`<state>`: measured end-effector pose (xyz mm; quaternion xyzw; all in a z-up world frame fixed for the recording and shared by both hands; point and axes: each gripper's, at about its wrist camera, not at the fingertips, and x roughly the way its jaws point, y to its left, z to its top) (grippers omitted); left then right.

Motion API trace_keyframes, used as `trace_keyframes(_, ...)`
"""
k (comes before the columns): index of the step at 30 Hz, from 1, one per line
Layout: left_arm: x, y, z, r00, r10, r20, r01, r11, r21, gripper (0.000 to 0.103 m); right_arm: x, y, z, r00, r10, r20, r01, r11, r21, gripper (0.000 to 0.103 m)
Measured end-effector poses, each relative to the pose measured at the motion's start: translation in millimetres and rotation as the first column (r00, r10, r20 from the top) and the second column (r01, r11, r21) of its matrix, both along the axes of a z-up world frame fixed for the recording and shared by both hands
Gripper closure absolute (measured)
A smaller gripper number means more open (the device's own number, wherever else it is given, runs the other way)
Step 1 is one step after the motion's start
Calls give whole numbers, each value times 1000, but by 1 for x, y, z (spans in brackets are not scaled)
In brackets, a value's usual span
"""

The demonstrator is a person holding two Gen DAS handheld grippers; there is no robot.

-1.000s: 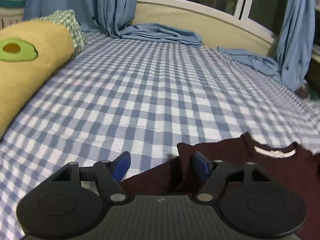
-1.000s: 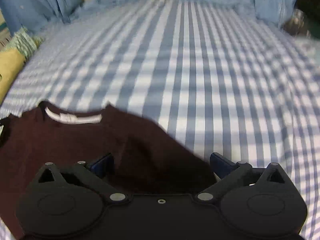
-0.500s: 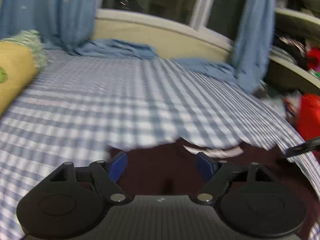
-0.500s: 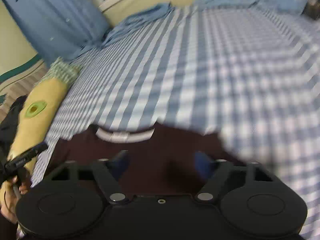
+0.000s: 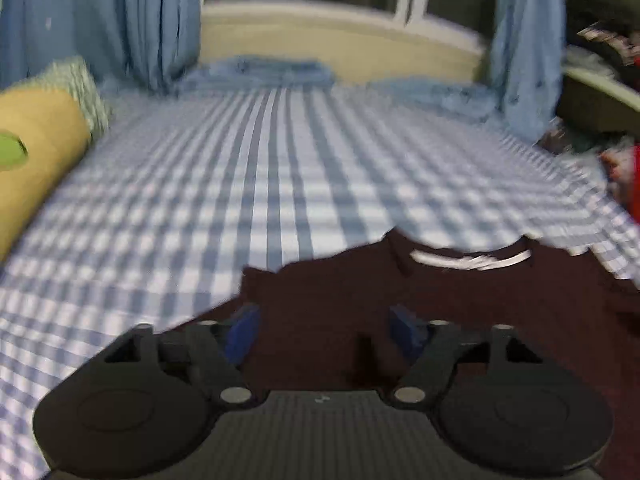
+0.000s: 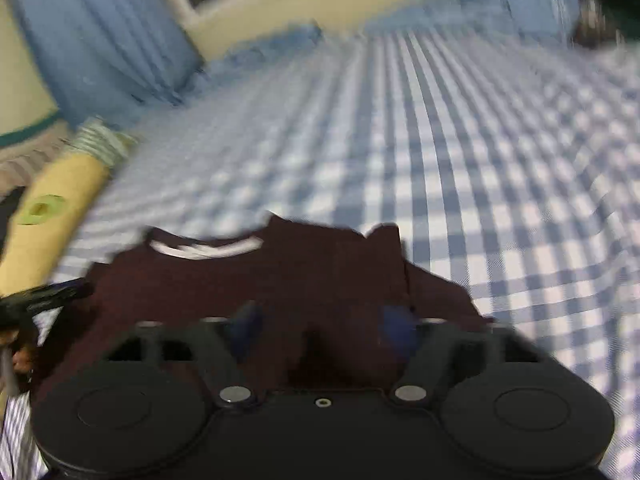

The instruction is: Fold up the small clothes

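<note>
Shirt: a dark maroon shirt [image 5: 460, 312] lies spread on the checked bed [image 5: 248, 184], at the bed's near edge and toward its right side in the left view; its collar, with a white label strip, points away from both cameras toward the window end.
Left gripper [image 5: 326, 328]: its blue pads stand apart, one on each side of the cloth below the left shoulder. Nothing looks pinched between them, though blur makes it hard to say whether the tips touch the fabric.
Right gripper [image 6: 322, 326]: fingers likewise apart, poised over the shirt's right half, near a raised fold by the right shoulder.
Why held so: both tools straddle the shirt symmetrically with jaws spread, which reads as lining up a two-point grasp so the cloth can be lifted or turned evenly.
Sleeve: the right sleeve [image 6: 436, 292] trails toward the bed's right side, not yet tucked in.
Pillow: a yellow bolster [image 5: 36, 160] lies along the bed's left edge, well apart from the shirt.
Stage: probably early, since the shirt is flat and no fold is finished.
</note>
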<state>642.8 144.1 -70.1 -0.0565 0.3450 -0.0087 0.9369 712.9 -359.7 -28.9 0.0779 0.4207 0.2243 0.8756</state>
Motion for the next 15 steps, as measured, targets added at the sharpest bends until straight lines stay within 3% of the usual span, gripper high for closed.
trace_keyframes(3,-60,15,17,999,7,49,-7,1000,-1,13,-69,-39,20,987,94,133,-99,995,31,27)
trace_keyframes(6,-124,23,20,998,0,64,1,1000,-20,11,-125,-75,19,983,133,126,-137,990,27,27)
trace_keyframes(10,-185,19,2,998,-1,58,-2,998,58,11,-175,-102,-5,988,122,92,-122,993,-7,27)
trace_keyframes(15,-232,17,-22,1000,-14,27,13,1000,27,11,-194,-109,-44,997,46,68,-53,994,100,27)
